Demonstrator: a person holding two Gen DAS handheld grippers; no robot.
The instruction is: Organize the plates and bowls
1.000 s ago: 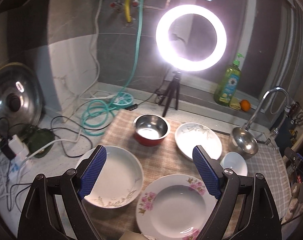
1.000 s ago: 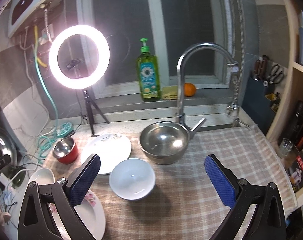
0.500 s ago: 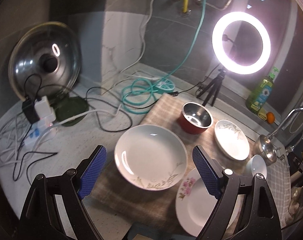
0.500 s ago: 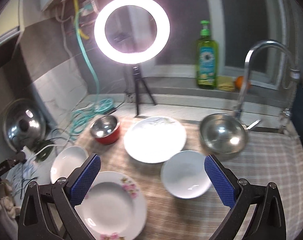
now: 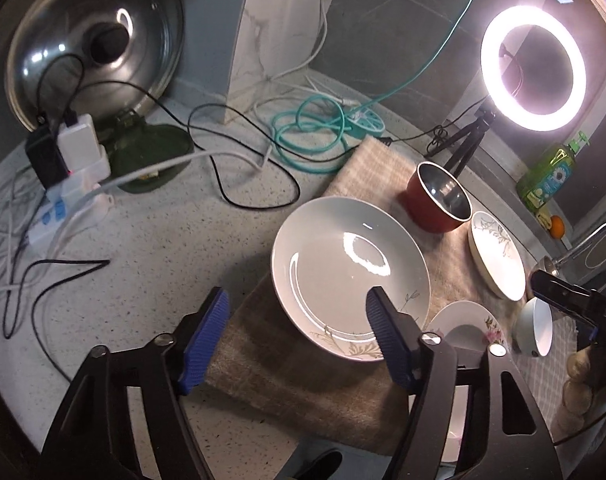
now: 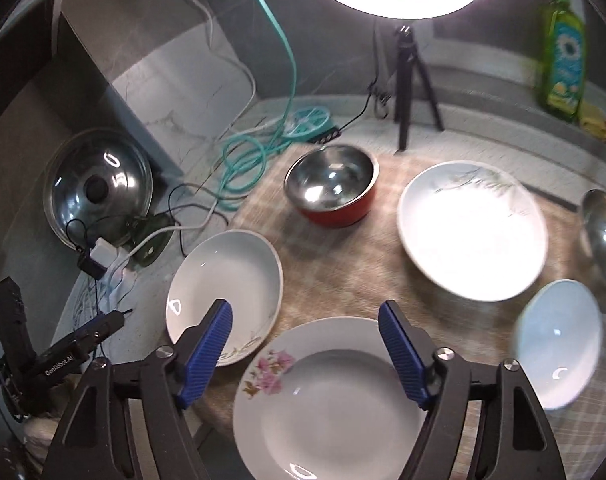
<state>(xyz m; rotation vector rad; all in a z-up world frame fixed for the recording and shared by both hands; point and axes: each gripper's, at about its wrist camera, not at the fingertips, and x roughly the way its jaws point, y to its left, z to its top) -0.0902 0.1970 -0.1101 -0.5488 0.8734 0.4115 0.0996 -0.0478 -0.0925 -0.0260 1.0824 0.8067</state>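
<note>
My left gripper (image 5: 297, 334), jaws spread, faces the green-sprig plate (image 5: 349, 280) dead ahead at the mat's (image 5: 303, 384) left edge; right gripper (image 6: 305, 350), jaws spread, hovers over the floral plate (image 6: 331, 404)

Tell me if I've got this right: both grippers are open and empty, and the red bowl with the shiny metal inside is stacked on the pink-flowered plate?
Not quite. The red bowl stands alone on the checked cloth, well behind the pink-flowered plate, as the right wrist view shows. The rest holds: the left gripper and right gripper are both open and empty.
</note>
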